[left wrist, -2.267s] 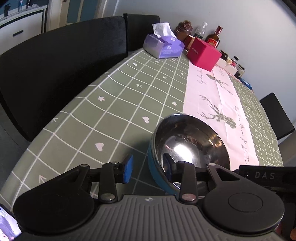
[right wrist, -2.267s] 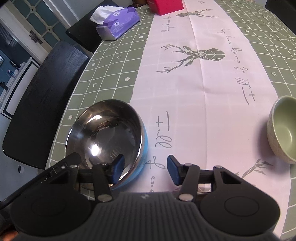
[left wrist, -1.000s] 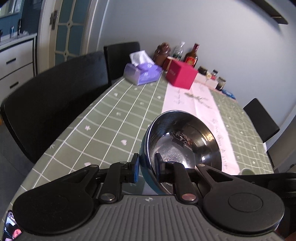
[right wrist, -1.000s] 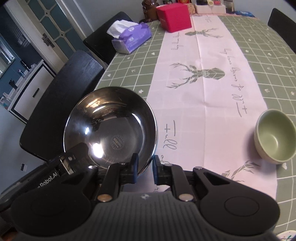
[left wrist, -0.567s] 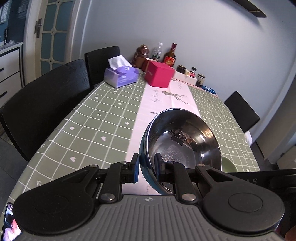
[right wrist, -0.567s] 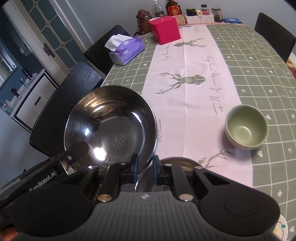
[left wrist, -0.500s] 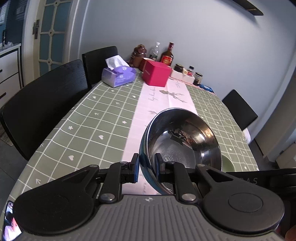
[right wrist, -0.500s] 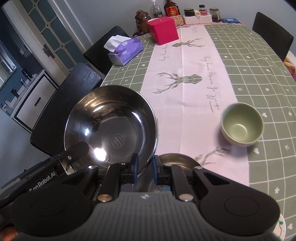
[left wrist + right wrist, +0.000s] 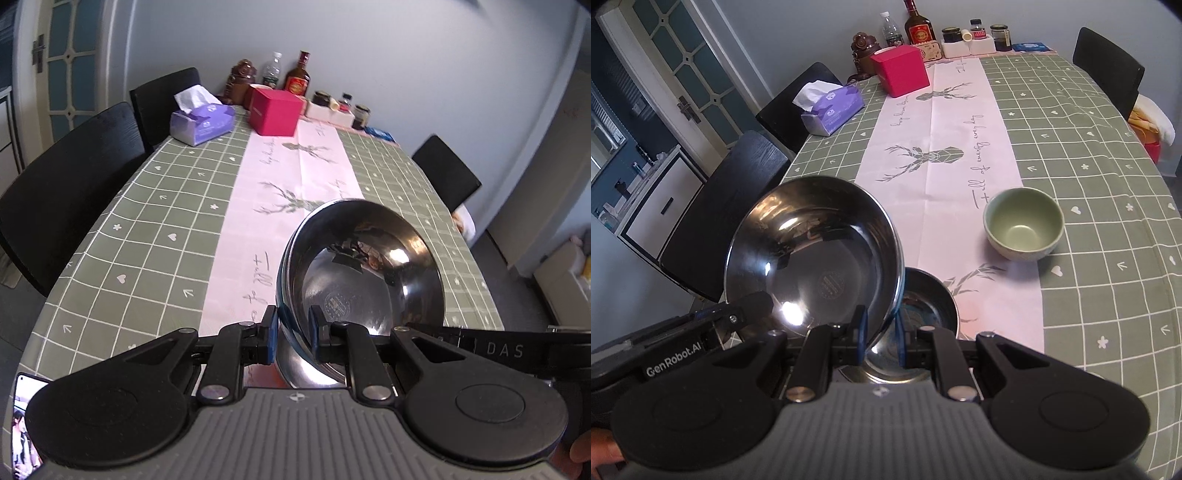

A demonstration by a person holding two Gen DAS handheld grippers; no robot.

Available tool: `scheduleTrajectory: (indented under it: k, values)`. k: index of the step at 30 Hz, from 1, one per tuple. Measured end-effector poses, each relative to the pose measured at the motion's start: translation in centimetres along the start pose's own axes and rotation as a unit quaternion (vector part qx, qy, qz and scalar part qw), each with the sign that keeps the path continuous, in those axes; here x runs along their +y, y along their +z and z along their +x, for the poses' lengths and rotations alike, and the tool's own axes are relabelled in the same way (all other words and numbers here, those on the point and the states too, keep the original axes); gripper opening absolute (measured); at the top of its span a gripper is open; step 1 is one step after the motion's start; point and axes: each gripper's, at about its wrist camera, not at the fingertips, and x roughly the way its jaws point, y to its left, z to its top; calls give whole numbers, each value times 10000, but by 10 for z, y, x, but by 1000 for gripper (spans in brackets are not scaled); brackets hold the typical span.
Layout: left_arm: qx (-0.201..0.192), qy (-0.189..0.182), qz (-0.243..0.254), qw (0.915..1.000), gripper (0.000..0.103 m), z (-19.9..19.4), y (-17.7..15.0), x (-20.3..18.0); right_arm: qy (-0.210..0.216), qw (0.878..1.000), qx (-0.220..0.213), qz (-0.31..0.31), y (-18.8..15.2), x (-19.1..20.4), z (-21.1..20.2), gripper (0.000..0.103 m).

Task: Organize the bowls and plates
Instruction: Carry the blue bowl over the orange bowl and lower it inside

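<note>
A large steel bowl (image 9: 362,273) with a blue outside hangs tilted above the table, held at two places on its rim. My left gripper (image 9: 293,325) is shut on the near rim in the left wrist view. In the right wrist view my right gripper (image 9: 881,328) is shut on the same large steel bowl (image 9: 812,266). Just under its right edge, a smaller steel bowl (image 9: 927,310) sits on the pink runner, partly hidden. A pale green bowl (image 9: 1023,225) stands upright on the table to the right of them.
A purple tissue box (image 9: 201,123), a red box (image 9: 275,110) and several bottles and jars (image 9: 919,27) stand at the table's far end. Black chairs (image 9: 70,177) line the left side, and another chair (image 9: 1108,62) is at the far right. The green checked tablecloth (image 9: 1108,295) drops off at the right.
Both grippers have closed on the large steel bowl, lifted it off the cloth and carried it right. The smaller steel bowl has come into view beneath it, and the green bowl is nearer.
</note>
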Motion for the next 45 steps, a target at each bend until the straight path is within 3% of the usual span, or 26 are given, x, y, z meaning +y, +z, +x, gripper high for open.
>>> scheduleTrajectory:
  k: [11,24,31,45]
  values:
    - [773,-155,107,9968,19,15,-12,-7,0,10000,47,-4,-15,-18,-7,13]
    - [1649,-81,-165,9861,18,51,6,1,-75,9984,481,279,3,-28,24,13]
    - [1606,54,-137,9869,18,64,0,-5,-238,9973,619,304,-1,-35,38,12]
    - [1064,308,-159,9937,18,70,-22,-10,-404,9963,719,227,-6,-36,51,12]
